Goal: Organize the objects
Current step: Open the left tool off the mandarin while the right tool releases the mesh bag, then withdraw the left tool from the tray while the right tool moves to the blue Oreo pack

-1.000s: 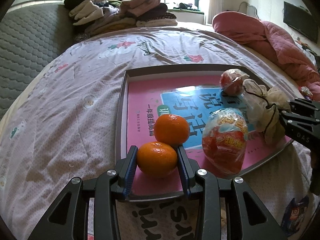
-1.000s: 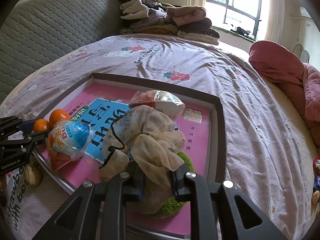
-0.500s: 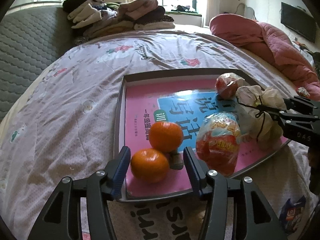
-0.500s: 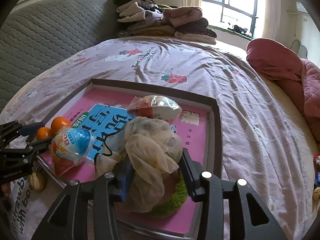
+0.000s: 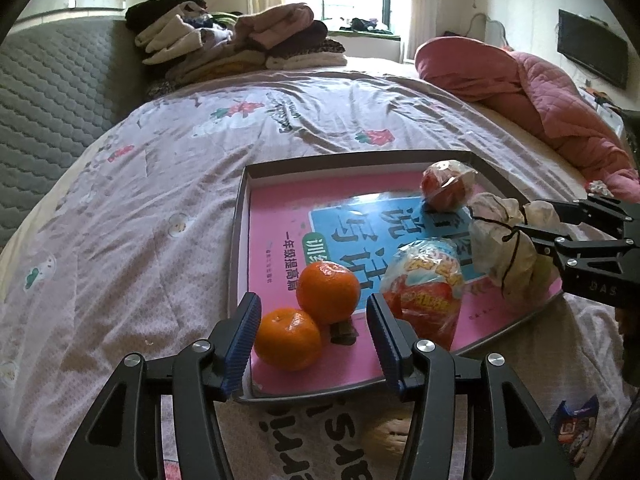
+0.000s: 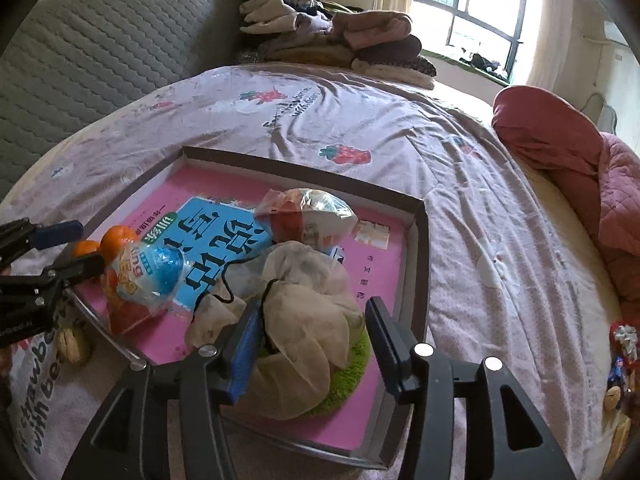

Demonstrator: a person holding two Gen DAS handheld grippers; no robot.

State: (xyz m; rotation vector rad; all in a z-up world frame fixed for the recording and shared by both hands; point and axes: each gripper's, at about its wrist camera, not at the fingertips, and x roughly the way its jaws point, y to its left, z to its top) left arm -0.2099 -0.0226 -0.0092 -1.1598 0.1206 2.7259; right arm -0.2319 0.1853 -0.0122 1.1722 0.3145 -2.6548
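Orange mandarin [image 5: 288, 338] lies in the tray [image 5: 239, 248] on the bed, between the left tongs [image 5: 314, 334], just released. Right tongs [image 6: 310, 334], also just opened, straddle the beige scrunchie [image 6: 304, 324], ungripped.

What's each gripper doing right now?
Left gripper: open, just released, near orange sits loose between jaws.
Right gripper: open, just released, beige cloth bundle between jaws.

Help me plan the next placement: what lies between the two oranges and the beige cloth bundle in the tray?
The blue-and-red wrapped snack lies between the oranges and the beige cloth bundle, on the book. Both wrist views show it.
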